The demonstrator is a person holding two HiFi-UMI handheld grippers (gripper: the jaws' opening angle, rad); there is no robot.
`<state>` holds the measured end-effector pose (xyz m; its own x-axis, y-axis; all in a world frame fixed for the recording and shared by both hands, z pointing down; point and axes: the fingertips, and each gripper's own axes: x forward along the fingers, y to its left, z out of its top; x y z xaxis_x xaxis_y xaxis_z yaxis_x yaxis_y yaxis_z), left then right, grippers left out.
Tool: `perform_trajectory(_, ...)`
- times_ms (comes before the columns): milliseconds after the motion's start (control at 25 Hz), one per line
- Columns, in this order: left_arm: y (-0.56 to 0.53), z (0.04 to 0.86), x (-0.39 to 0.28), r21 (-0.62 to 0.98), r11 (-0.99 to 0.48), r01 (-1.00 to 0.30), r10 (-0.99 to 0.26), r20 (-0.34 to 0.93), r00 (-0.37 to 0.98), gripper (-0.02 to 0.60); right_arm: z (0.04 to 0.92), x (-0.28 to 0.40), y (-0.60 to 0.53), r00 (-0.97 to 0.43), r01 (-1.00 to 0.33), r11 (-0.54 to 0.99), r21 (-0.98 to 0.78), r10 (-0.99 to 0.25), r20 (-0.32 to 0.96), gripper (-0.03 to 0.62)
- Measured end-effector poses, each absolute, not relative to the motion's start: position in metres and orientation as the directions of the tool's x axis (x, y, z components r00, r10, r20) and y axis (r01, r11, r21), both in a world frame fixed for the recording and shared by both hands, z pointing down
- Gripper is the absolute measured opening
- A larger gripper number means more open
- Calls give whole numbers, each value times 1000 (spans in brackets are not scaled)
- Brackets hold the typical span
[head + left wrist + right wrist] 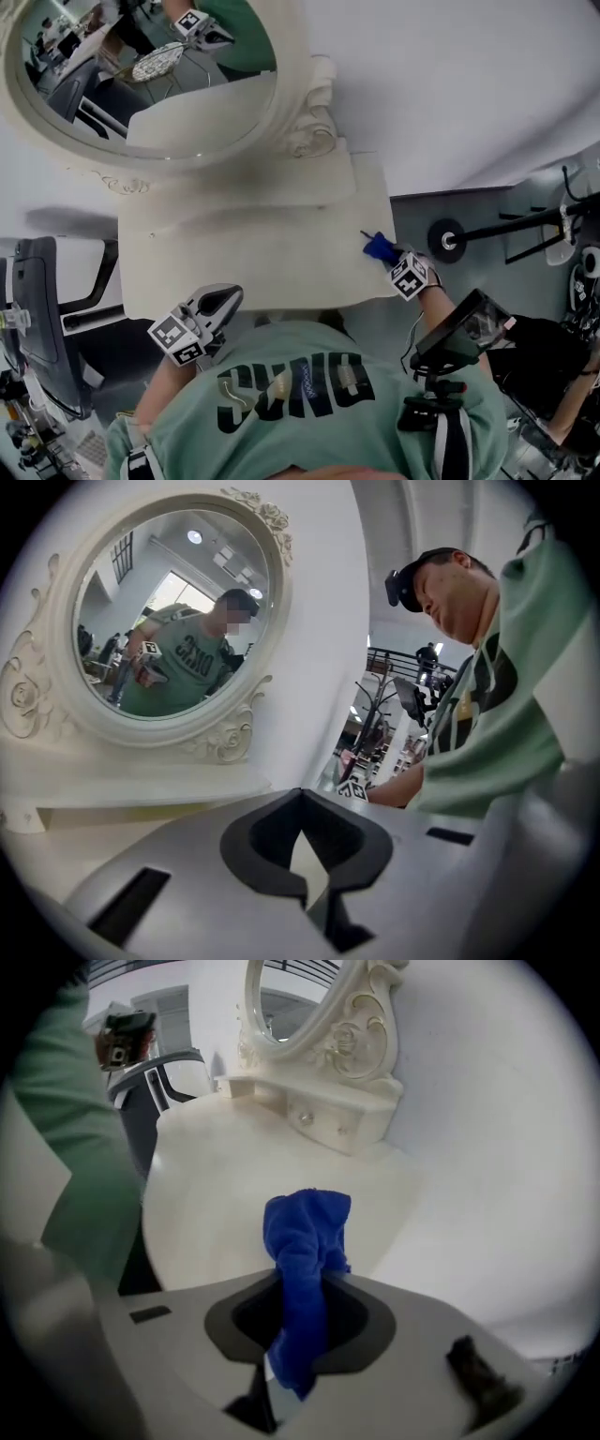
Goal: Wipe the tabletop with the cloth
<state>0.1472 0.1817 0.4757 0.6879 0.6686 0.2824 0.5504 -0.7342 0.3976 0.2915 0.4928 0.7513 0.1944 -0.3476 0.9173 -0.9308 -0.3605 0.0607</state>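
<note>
A blue cloth (378, 247) (306, 1237) hangs bunched over the right edge of the cream tabletop (253, 253) (206, 1194). My right gripper (384, 253) (302, 1277) is shut on it, and the cloth's free end pokes out past the fingertips just above the table surface. At the table's front left edge my left gripper (223, 302) (301, 795) is held with its jaws shut and nothing between them, pointing across the tabletop (112, 841) toward the mirror.
An oval mirror (150, 75) (173, 621) in a carved frame stands at the back of the table on a low drawer shelf (328, 1119). A dark chair (37, 309) is at the left. A black stand with a round base (450, 239) stands on the floor at the right.
</note>
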Motion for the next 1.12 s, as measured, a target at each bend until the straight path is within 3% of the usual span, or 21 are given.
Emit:
perform_trajectory(200, 192, 466, 149, 397, -632, 666, 772, 240, 589, 9, 761, 161, 544, 163, -851, -526, -16, -293, 942, 78)
perform_trajectory(360, 201, 466, 147, 393, -603, 694, 797, 254, 549, 9, 779, 119, 565, 113, -804, -588, -90, -300, 947, 80)
perform_trajectory(440, 201, 465, 148, 391, -618, 683, 786, 267, 558, 9, 757, 160, 558, 205, -764, -636, -110, -401, 893, 80)
perform_trajectory(560, 201, 467, 155, 391, -660, 641, 749, 287, 597, 9, 713, 277, 536, 358, -752, -654, -83, -512, 781, 80)
perform_trajectory(840, 203, 470, 162, 397, -783, 478, 611, 349, 710, 9, 701, 538, 466, 476, -776, -624, 88, -488, 732, 80)
perform_trajectory(1000, 188, 482, 158, 396, -846, 357, 510, 405, 759, 9, 740, 599, 434, 440, -806, -579, 122, -448, 778, 80)
perform_trajectory(1120, 180, 487, 153, 402, -862, 309, 476, 430, 767, 9, 750, 609, 425, 414, -822, -566, 70, -508, 755, 80)
